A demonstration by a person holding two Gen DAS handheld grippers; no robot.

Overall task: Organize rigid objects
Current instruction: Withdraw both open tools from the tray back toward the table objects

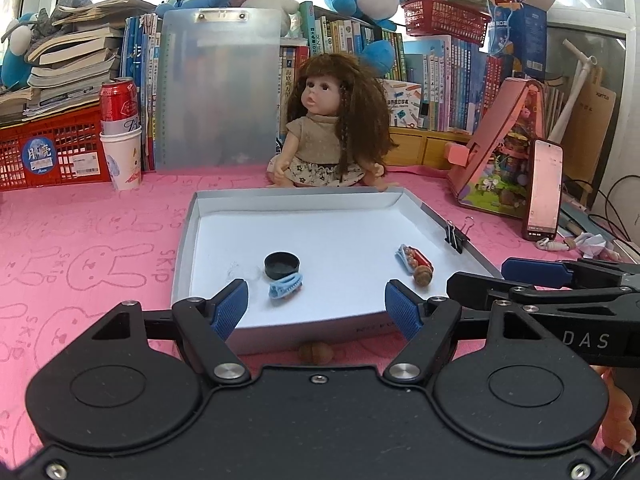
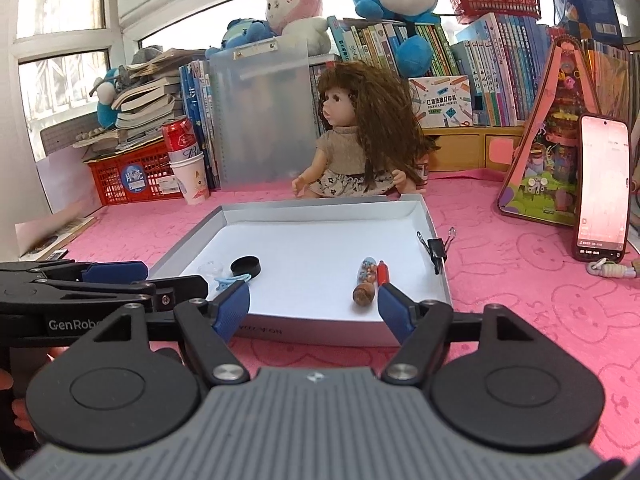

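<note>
A shallow white box (image 1: 280, 204) lies on the pink cloth. Inside it are a black round cap (image 1: 281, 265), a light blue hair clip (image 1: 286, 286), a decorated clip with a red piece (image 1: 414, 259) and a brown acorn-like piece (image 1: 423, 276). A second brown acorn (image 1: 316, 352) sits on the cloth just outside the box's near wall. My left gripper (image 1: 317, 310) hovers open over that near wall with nothing between its pads. My right gripper (image 2: 314, 314) is open too, empty, at the near wall beside the acorn-like piece (image 2: 363, 294). The black cap (image 2: 245, 267) lies left of it.
A black binder clip (image 1: 456, 236) grips the box's right wall. A doll (image 1: 336, 128) sits right behind the box. A can in a paper cup (image 1: 120, 136), a red crate (image 1: 52, 152), a pink toy house (image 1: 504, 148) and a propped phone (image 1: 544, 188) ring the cloth.
</note>
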